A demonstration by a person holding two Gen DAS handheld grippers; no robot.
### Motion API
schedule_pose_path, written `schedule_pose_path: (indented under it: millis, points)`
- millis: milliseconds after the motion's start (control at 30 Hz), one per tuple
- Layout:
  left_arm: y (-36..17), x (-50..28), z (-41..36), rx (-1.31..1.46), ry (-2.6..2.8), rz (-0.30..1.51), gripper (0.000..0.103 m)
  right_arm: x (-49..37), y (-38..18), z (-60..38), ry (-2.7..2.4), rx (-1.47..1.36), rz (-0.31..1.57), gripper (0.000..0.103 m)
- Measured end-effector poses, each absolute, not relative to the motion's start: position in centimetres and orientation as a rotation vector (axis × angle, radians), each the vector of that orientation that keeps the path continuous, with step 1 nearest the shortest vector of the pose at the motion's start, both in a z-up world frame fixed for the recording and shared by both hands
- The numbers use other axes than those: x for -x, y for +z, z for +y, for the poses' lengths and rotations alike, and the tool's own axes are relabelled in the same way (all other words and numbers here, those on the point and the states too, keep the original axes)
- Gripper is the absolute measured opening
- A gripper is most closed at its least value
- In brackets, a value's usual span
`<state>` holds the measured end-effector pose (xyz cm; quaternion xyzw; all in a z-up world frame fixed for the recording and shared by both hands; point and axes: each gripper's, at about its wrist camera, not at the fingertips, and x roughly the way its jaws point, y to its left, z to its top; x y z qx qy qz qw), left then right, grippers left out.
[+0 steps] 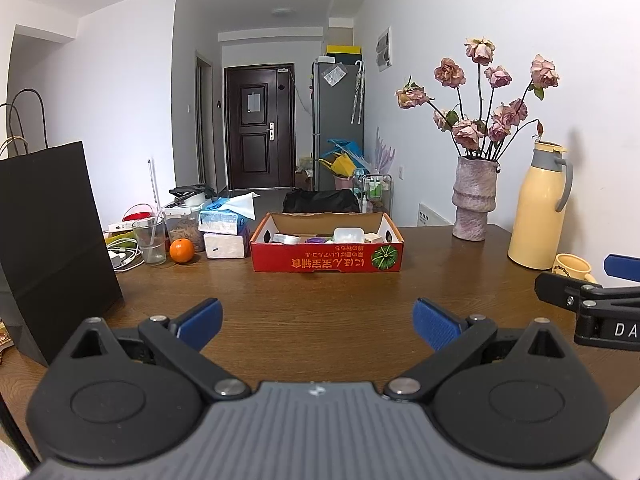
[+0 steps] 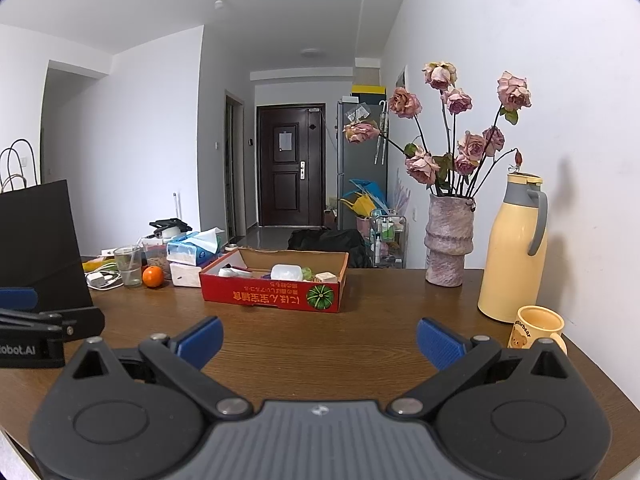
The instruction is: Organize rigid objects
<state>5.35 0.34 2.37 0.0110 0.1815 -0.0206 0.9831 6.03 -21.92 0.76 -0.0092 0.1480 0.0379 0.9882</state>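
A red cardboard box (image 1: 326,258) (image 2: 272,294) stands on the far middle of the brown table. It holds several small items, among them a white plastic container (image 1: 349,235) (image 2: 286,272). My left gripper (image 1: 318,322) is open and empty, held above the near table and facing the box. My right gripper (image 2: 320,340) is open and empty too, beside the left one. The right gripper's side shows at the right edge of the left wrist view (image 1: 592,300); the left gripper shows at the left edge of the right wrist view (image 2: 44,324).
A black paper bag (image 1: 52,240) stands at the left. An orange (image 1: 182,251), a glass (image 1: 150,240), tissue packs (image 1: 224,224) and cables lie at the far left. A vase of roses (image 1: 474,200), a yellow thermos (image 1: 538,212) and a yellow mug (image 2: 538,328) stand at the right by the wall.
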Motion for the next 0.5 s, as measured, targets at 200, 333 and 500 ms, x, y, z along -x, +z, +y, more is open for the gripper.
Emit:
schedule_pose_path:
  millis: [200,333,500]
  points:
    - [2.35,-5.32,0.31,-0.022,-0.042,0.365,0.103,-6.01,0.76,-21.91,0.075,0.018,0.298,0.103]
    - [2.37,-5.34,0.33,-0.022,-0.041,0.366,0.103,-6.02,0.76,-21.92,0.075,0.018,0.298,0.103]
    - [2.45,-5.24,0.30,-0.023,-0.039,0.365,0.103,-6.04,0.76,-21.93,0.075,0.018,0.298,0.103]
